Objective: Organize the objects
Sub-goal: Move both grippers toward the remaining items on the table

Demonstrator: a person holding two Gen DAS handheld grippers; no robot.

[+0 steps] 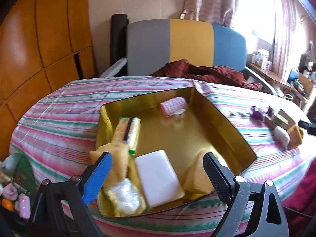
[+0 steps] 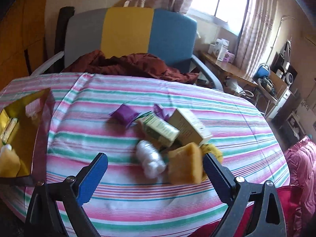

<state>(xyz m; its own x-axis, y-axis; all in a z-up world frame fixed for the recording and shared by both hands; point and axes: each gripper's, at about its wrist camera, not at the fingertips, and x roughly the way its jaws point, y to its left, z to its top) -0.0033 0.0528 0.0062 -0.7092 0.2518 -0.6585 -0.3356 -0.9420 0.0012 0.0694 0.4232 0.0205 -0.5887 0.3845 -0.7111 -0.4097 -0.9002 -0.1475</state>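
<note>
Several loose bits lay clustered on the striped worktop (image 2: 122, 203), the tan sponge block (image 2: 184, 164) nearest the wide, empty right tongs (image 2: 155, 172); left tongs (image 1: 158, 170), also wide, hung over the gold-lined box (image 1: 233, 134), the collecting point.

We see the bench (image 2: 122, 203) under a cloth striped in pink, green and white. The box (image 1: 227, 118) shines gold inside and holds a white block (image 1: 160, 177) and a pink patterned pouch (image 1: 173, 102). Out on the stripes lie a purple packet (image 2: 124, 114), a green carton (image 2: 162, 130) and a yellow-brown sponge (image 2: 184, 165). The chair (image 2: 128, 33) behind runs grey, yellow and blue.
</note>
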